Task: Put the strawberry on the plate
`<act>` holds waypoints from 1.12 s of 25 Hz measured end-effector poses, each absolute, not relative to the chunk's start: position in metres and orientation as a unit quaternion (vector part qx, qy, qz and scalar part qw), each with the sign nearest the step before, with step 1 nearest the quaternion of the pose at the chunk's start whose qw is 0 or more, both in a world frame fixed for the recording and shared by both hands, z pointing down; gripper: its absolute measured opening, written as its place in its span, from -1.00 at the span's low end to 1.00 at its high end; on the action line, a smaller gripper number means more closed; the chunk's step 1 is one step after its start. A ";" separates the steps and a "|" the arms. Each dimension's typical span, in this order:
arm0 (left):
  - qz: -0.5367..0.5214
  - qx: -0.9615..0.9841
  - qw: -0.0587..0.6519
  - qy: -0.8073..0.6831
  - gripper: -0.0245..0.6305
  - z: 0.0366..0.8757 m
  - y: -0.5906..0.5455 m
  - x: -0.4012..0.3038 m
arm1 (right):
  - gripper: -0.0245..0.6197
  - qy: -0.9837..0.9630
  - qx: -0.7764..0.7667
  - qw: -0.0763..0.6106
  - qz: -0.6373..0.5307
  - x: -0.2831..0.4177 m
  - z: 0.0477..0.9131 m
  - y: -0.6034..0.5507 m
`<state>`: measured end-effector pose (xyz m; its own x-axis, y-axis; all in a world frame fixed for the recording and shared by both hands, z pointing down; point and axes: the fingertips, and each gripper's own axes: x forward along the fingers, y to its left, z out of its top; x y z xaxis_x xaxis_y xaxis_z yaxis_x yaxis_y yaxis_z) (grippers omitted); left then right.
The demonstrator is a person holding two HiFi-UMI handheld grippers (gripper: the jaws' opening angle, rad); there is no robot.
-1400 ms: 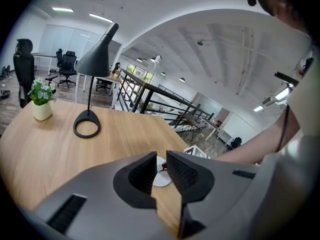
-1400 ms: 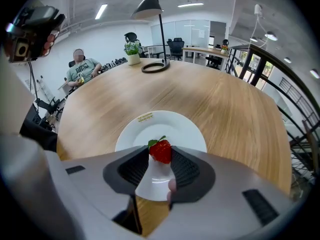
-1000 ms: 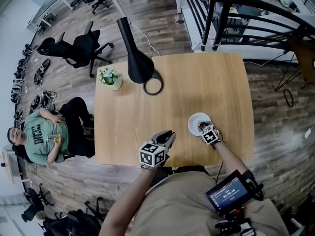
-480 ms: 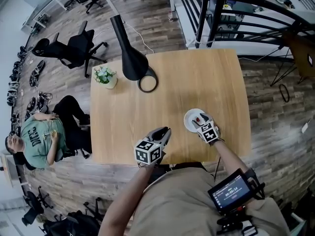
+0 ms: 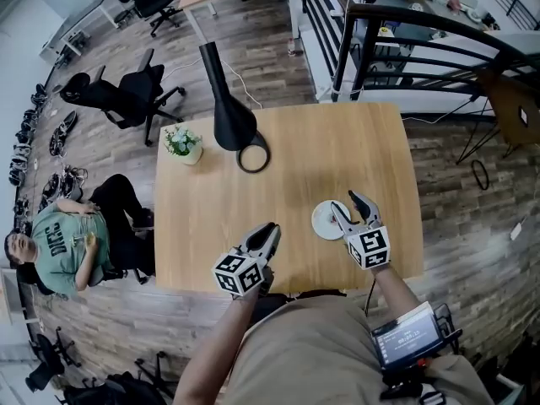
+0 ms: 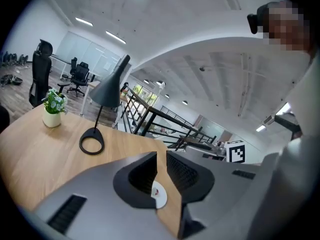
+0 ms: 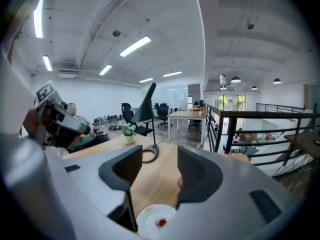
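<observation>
Resting near the middle of a small white plate (image 7: 142, 219), the red strawberry (image 7: 160, 223) lies free of both grippers. The plate sits on a light wooden table (image 5: 253, 192), towards its near right corner. In the head view the right gripper (image 5: 344, 201) hovers at the plate's right rim. Its jaws are spread wide, having just been opening, with nothing between them. Its own view looks between the pads at bare tabletop, with the plate low in the frame.

The left gripper (image 5: 272, 227) hangs to the plate's left, apart from it, by the table's near edge. Its jaws are only a narrow slit apart and grip nothing.

Farther up the table stand a black desk lamp (image 5: 226, 108) with a ring-shaped base and, at the far left corner, a small potted plant (image 5: 184, 142) in a white pot. Off the table's left side is a seated person in a green shirt (image 5: 59, 241), with a black office chair (image 5: 126, 93) beyond. A black railing (image 5: 439, 25) runs behind the table.
</observation>
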<state>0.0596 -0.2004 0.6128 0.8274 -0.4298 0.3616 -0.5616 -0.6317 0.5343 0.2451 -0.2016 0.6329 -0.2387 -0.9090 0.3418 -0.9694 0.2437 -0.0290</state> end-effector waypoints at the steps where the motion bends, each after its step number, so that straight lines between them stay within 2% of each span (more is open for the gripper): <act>1: 0.087 0.899 0.326 -0.281 -0.79 0.604 -0.203 0.056 | -0.24 -0.778 0.608 0.115 0.106 0.247 0.613 -0.203; 9: -0.016 0.905 0.285 -0.316 -0.79 0.522 -0.216 0.025 | -0.24 -0.791 0.609 0.065 -0.003 0.239 0.482 -0.192; 14: -0.055 0.904 0.255 -0.339 -0.79 0.483 -0.218 0.001 | -0.24 -0.795 0.602 0.056 -0.054 0.223 0.433 -0.174; 22: -0.074 0.904 0.245 -0.343 -0.79 0.463 -0.211 -0.012 | -0.24 -0.794 0.592 0.118 -0.077 0.200 0.426 -0.142; 27: -0.065 0.907 0.253 -0.330 -0.79 0.472 -0.200 -0.008 | -0.24 -0.787 0.603 0.121 -0.049 0.198 0.442 -0.126; 28: -0.064 0.908 0.254 -0.328 -0.79 0.473 -0.198 -0.007 | -0.32 -0.784 0.606 0.126 -0.042 0.198 0.445 -0.123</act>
